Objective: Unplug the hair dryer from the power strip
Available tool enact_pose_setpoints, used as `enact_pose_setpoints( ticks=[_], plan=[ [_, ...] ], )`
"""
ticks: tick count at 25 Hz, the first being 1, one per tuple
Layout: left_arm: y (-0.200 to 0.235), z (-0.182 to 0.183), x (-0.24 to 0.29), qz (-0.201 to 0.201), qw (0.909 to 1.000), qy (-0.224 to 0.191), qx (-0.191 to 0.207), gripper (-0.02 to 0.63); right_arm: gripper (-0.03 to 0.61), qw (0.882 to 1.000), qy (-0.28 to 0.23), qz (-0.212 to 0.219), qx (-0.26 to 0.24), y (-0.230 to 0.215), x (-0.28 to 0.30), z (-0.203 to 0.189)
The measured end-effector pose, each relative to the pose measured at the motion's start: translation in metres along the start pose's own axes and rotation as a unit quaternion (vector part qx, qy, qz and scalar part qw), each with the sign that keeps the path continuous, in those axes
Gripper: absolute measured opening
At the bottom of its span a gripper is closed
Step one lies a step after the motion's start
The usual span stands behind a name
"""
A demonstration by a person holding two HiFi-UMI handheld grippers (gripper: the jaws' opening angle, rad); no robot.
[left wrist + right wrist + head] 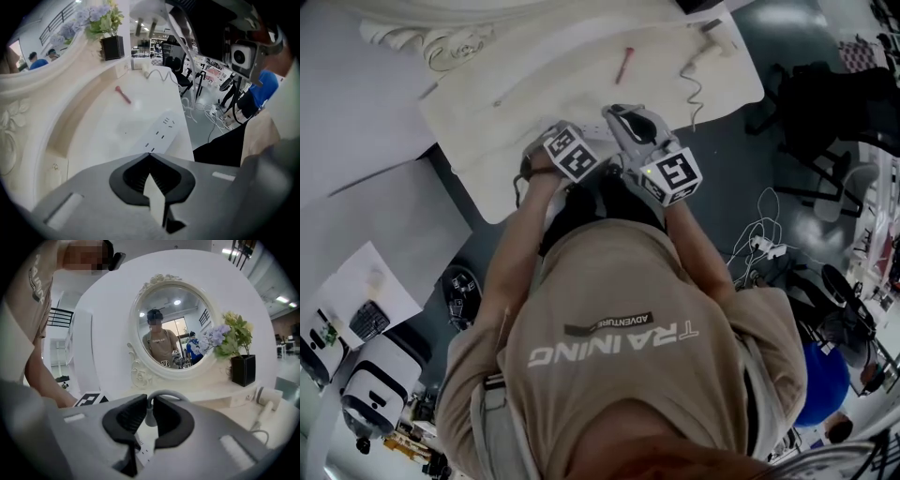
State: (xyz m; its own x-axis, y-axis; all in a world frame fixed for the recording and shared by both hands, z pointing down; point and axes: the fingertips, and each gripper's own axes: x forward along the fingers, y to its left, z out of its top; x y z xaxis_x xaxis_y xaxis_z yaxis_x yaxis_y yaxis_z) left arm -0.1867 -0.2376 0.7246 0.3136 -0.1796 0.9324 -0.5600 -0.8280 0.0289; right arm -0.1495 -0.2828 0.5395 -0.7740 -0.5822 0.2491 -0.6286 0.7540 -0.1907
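two claws at work. my left claw [150, 157] shut on near end of power strip [161, 131], pinning it to dresser top [93, 131]. my right claw [149, 401] partly closed, pinching plug [148, 414] by neck, raised above strip, prongs free. hair dryer [265, 399] lies well apart on dresser. unplugging looks done; next: lay plug down gently, let go.

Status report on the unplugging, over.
Left gripper shut on power strip. Right gripper shut on plug, prongs out of the strip. Nothing in the way.
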Motion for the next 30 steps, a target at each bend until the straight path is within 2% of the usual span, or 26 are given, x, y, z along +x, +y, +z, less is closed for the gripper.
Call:
enact_pose_setpoints(
  ticks=[3, 7, 13, 15, 18, 22, 24, 27, 30],
  plan=[
    [-0.002, 0.004, -0.01, 0.005, 0.9985, -0.047, -0.027, 0.002, 0.046, 1.0, 0.011, 0.008, 0.011, -0.001, -0.011, 0.003],
    [0.005, 0.011, -0.044, 0.043, 0.985, -0.139, -0.093, 0.002, 0.046, 0.999, 0.021, 0.025, 0.019, -0.001, -0.025, 0.009],
    [0.001, 0.002, -0.078, 0.084, 0.9705, -0.169, -0.15, 0.002, 0.048, 0.998, 0.016, 0.053, 0.022, 0.002, -0.047, 0.02],
    [-0.001, 0.002, -0.093, 0.097, 0.9625, -0.187, -0.17, 0.002, 0.048, 0.997, 0.014, 0.068, 0.018, 0.006, -0.052, 0.027],
    [-0.003, 0.01, -0.126, 0.115, 0.9423, -0.238, -0.205, 0.002, 0.048, 0.996, 0.007, 0.088, 0.012, 0.013, -0.06, 0.043],
    [-0.004, 0.034, -0.18, 0.124, 0.9014, -0.326, -0.257, 0.002, 0.049, 0.995, -0.004, 0.104, 0.002, 0.018, -0.071, 0.066],
    [-0.004, 0.045, -0.206, 0.135, 0.8861, -0.357, -0.263, 0.002, 0.049, 0.994, -0.01, 0.11, -0.006, 0.02, -0.076, 0.076],
    [-0.007, 0.059, -0.245, 0.152, 0.8709, -0.388, -0.26, 0.002, 0.049, 0.992, -0.018, 0.121, -0.015, 0.024, -0.086, 0.092],
    [-0.012, 0.073, -0.283, 0.174, 0.8606, -0.41, -0.246, 0.002, 0.049, 0.991, -0.021, 0.134, -0.018, 0.028, -0.094, 0.105]
  ],
)
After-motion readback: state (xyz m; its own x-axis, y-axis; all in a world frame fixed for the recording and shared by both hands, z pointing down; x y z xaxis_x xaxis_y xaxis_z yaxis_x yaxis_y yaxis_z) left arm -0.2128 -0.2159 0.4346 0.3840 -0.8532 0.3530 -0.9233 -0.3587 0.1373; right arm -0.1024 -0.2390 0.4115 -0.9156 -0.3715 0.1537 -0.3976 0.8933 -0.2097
